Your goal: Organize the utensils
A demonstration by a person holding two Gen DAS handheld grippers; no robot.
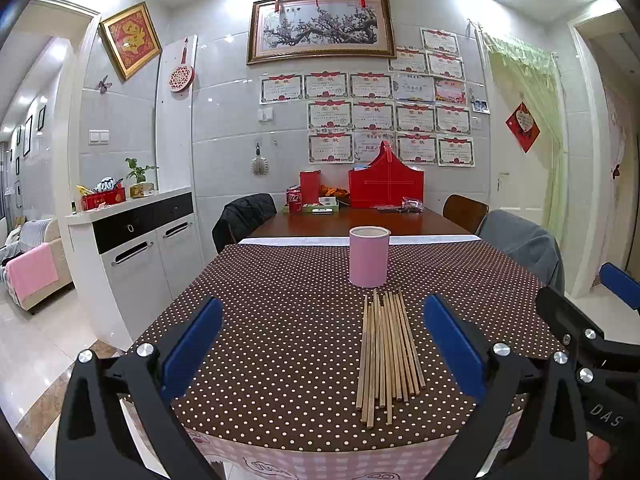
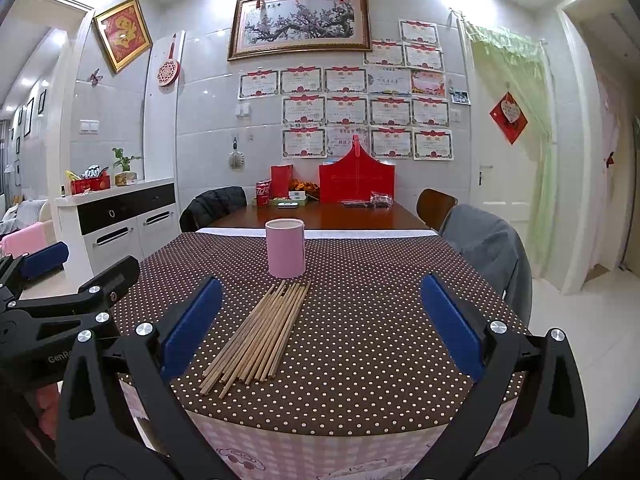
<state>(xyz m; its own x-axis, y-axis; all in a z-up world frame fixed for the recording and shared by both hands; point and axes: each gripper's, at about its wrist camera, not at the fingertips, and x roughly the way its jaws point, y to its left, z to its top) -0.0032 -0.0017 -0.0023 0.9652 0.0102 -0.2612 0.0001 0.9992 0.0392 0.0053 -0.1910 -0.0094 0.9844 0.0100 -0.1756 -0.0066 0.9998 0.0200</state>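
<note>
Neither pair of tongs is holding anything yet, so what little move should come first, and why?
Probably lower the open right tongs onto the loose wooden chopsticks to pinch a few. They lie flat on the dotted brown tablecloth, just before the upright pink cylindrical holder, which looks empty.

Table [image 1: 360,224]: brown wood
Cover: dotted brown cloth [image 1: 280,320]
On cloth: pink cup [image 1: 369,256], bundle of wooden chopsticks [image 1: 386,354]

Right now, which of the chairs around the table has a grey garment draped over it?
The near chair on the right side, beside the polka-dot tablecloth. The left chair carries a black jacket, and the far right chair shows a bare wooden back.
</note>
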